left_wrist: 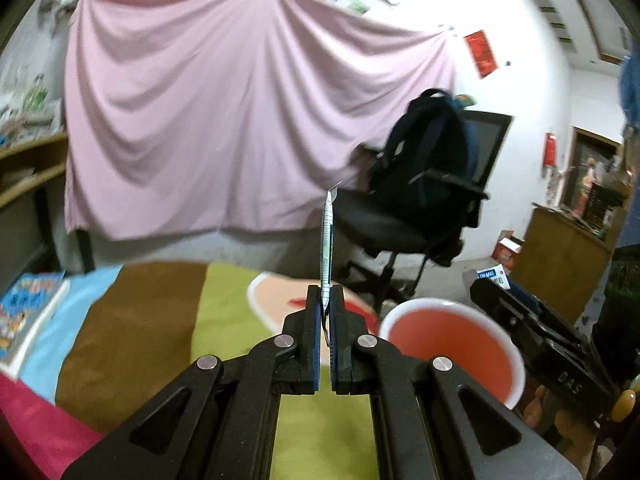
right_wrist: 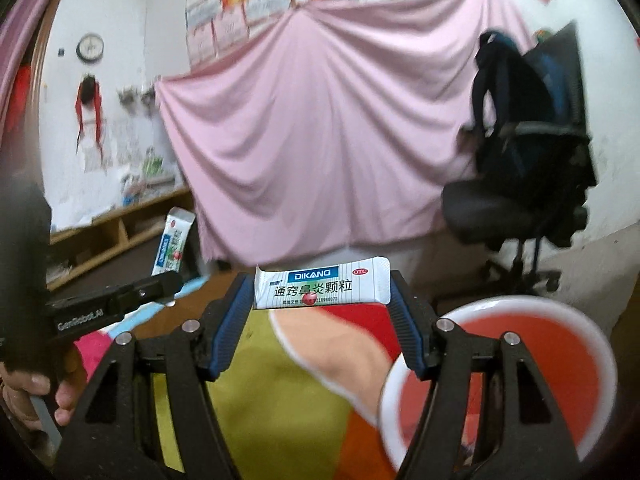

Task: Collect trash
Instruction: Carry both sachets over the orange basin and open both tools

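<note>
The left gripper [left_wrist: 327,300] has its fingers clamped on a sachet [left_wrist: 327,240] that stands upright, edge-on, at centre frame. The right gripper [right_wrist: 322,288] holds a second sachet [right_wrist: 322,286] lengthwise, its ends wedged between fingers set well apart. The red bin [right_wrist: 496,376], white-rimmed, sits at lower right in both views, beside and below both grippers.

The step in hand looks like carrying the trash to the bin. To do it well, each gripper should travel over the bin's mouth before letting go, since light sachets may flutter or stick to a pad. The right sachet is only pinched at its ends, so it could buckle and slip if jolted; a smooth move suits it. The grippers should go one at a time so that they do not collide over the bin.

The right view shows the left sachet's printed face at left of frame, and the right sachet's label, reading DIKANG. The left view shows only its own sachet's thin edge, plus the right gripper's body at lower right.
</note>
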`<move>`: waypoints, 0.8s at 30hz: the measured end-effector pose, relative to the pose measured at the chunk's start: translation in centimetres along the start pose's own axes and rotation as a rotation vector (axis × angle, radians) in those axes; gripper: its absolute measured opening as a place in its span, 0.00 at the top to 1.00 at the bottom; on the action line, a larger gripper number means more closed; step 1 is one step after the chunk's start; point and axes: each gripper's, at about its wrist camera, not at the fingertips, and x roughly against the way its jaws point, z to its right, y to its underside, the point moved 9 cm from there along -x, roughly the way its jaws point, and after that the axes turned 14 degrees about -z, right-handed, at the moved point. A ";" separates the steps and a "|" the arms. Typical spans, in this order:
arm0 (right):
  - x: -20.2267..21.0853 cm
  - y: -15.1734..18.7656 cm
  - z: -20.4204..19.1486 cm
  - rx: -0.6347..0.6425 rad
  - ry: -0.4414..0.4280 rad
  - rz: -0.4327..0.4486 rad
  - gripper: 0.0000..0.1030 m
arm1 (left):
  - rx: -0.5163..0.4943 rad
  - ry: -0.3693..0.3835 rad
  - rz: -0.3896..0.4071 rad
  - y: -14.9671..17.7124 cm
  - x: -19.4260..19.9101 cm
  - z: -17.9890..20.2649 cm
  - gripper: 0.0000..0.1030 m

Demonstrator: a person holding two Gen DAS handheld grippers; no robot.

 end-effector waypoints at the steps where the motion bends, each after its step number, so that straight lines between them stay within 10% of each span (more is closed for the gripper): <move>1: 0.5 -0.3 0.2 0.001 0.013 0.022 0.09 | -0.014 0.006 0.012 -0.2 0.2 0.8 0.98; 11: 7.5 -2.3 3.2 0.001 0.165 0.226 0.09 | -0.148 0.090 0.096 -1.7 1.4 8.1 0.98; 24: 9.3 -1.3 7.2 -0.072 0.238 0.195 0.08 | -0.218 0.152 0.038 -0.7 -0.9 12.4 0.98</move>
